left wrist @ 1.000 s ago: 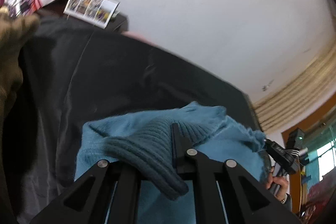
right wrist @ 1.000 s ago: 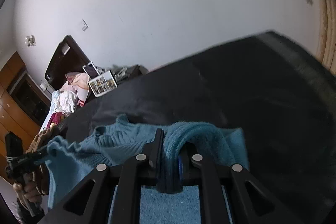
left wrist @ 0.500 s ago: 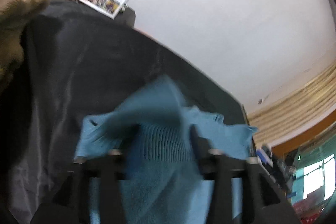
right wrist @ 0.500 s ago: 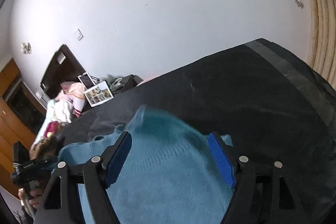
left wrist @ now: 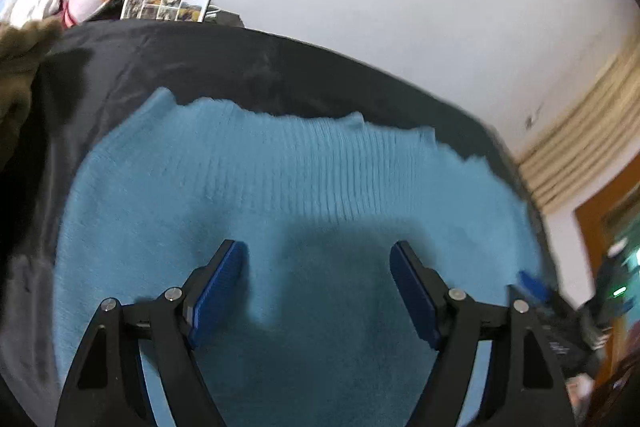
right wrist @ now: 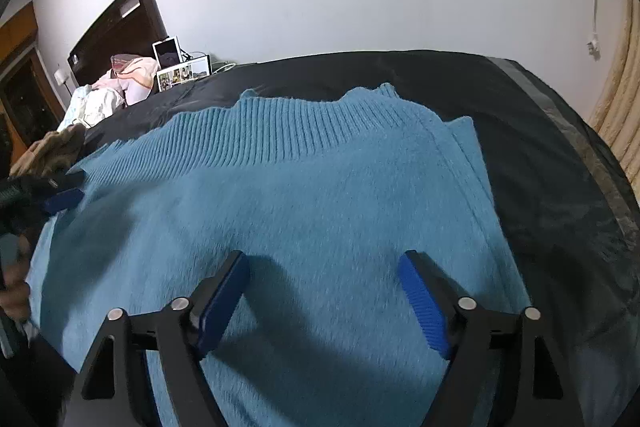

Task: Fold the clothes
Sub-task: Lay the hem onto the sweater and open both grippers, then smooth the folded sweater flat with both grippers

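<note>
At the bottom of the left wrist view, the left gripper (left wrist: 318, 267) stands wide apart, its blue pads (left wrist: 218, 285) bare and nothing between them. A second ago those same jaws were pinched onto a bunched ribbed edge of the blue sweater (left wrist: 280, 227); they have since let it go, and the knit now lies spread beneath them. The right gripper (right wrist: 324, 279) tells the same story in its own view — jaws spread, which have just been opening, with nothing clamped and only flat wool showing in the gap where a fold of fabric was gripped before.

Outward from the tools, the sweater fills the lower and middle part of both frames, laid on the dark bedcover (right wrist: 540, 131). Its ribbed band (right wrist: 288, 131) runs across the upper edge of the garment, wavy and not quite straight. In the right wrist view the other gripper's blue pad shows at the left edge of the frame, beside the sweater's left side.

Both hands releasing together suggests that a fold or a lay-down has just been set — the edge carried over now rests on the bed. The next step is probably to smooth that uneven band or take new grips for another fold.

Beyond, an olive garment (left wrist: 20, 59) lies at the left edge, and a photo print (left wrist: 166, 4) is propped at upper left.
</note>
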Action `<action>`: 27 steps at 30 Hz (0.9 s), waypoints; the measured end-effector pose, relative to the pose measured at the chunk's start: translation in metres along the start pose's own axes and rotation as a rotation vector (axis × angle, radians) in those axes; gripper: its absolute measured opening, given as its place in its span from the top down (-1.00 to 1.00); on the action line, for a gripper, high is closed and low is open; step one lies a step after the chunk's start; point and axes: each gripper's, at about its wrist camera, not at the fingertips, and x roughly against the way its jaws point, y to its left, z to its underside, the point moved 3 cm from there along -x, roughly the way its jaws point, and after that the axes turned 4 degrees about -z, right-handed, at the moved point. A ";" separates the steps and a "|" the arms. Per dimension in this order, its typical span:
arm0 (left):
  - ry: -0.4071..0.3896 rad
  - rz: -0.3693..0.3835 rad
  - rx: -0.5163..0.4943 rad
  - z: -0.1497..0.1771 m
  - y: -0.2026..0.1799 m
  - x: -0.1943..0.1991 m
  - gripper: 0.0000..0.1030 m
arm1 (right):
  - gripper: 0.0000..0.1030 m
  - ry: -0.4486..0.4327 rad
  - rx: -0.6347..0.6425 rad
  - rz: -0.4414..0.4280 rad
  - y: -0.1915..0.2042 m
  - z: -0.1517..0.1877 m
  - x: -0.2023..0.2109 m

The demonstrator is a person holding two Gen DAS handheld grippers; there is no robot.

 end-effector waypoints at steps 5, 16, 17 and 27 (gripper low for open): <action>-0.055 -0.038 -0.070 0.011 -0.006 0.000 -0.59 | -0.81 -0.036 0.030 0.041 0.009 0.008 -0.001; -0.061 -0.058 -0.121 0.012 -0.014 -0.004 -0.78 | -0.94 -0.016 0.036 0.069 0.012 0.006 -0.006; -0.061 -0.065 -0.121 0.012 -0.015 -0.004 -0.79 | -0.94 -0.015 0.036 0.070 0.012 0.006 -0.007; -0.055 -0.138 -0.157 0.015 -0.023 -0.009 -0.85 | -0.97 -0.007 0.037 0.077 0.012 0.005 -0.008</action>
